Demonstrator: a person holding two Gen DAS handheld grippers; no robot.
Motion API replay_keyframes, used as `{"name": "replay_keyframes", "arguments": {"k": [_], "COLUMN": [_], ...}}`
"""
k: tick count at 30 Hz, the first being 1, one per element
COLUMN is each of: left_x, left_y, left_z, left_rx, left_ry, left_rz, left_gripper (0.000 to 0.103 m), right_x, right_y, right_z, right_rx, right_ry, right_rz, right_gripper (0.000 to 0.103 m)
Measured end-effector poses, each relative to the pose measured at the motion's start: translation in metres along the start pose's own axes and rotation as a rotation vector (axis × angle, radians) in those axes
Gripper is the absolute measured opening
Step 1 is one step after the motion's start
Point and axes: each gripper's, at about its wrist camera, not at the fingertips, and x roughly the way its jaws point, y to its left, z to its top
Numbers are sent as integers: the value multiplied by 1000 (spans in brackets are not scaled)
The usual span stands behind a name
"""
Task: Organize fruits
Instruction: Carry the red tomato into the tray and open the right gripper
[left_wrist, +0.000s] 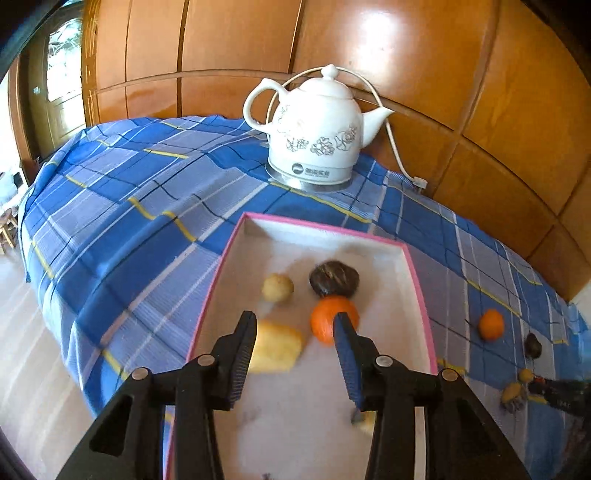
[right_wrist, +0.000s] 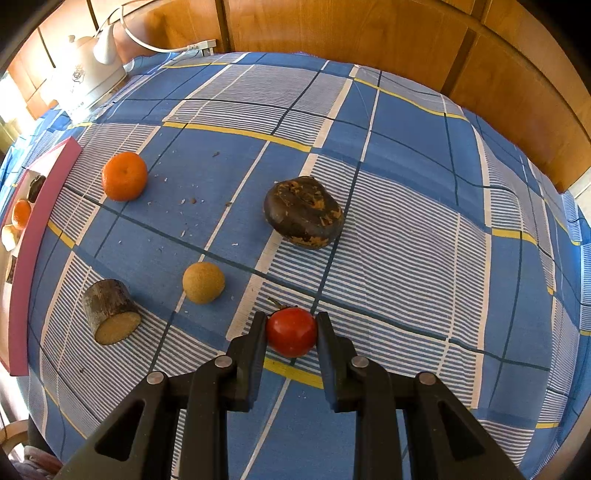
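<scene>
My left gripper (left_wrist: 295, 319) hangs open above a white box with a pink rim (left_wrist: 236, 240). In the box lie an orange (left_wrist: 325, 325), a dark brown fruit (left_wrist: 334, 278), a small tan round fruit (left_wrist: 277, 287) and a blurred yellow piece (left_wrist: 275, 350). Nothing sits between its pads. My right gripper (right_wrist: 291, 318) is shut on a small red fruit (right_wrist: 291, 332) on the blue checked cloth. Around it lie a second orange (right_wrist: 124, 176), a dark brown fruit (right_wrist: 303, 212), a tan ball-shaped fruit (right_wrist: 203, 282) and a cut bark-covered chunk (right_wrist: 110, 312).
A white electric kettle (left_wrist: 317, 129) with its cord stands at the back of the table against the wooden panel wall. The box (right_wrist: 33, 251) lies at the left of the right wrist view. The table's left edge drops to a pale floor.
</scene>
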Motion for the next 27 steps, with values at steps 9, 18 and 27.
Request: {"name": "replay_keyframes", "arguments": {"k": [9, 18, 27], "left_x": [-34, -50, -54], "left_y": [-15, -21, -24], "left_z": [-28, -41, -47], "left_rx": [31, 61, 73], "left_ry": [-23, -32, -22], "left_rz": [-17, -29, -36], "left_gripper": [46, 47, 48], "right_x": [0, -2, -1], "right_y": [0, 3, 2], "right_z": [0, -2, -2], "right_rx": [-5, -7, -6], "right_ry": [-3, -8, -12], "right_rz": [-7, -16, -14], "right_gripper": [26, 26, 26]}}
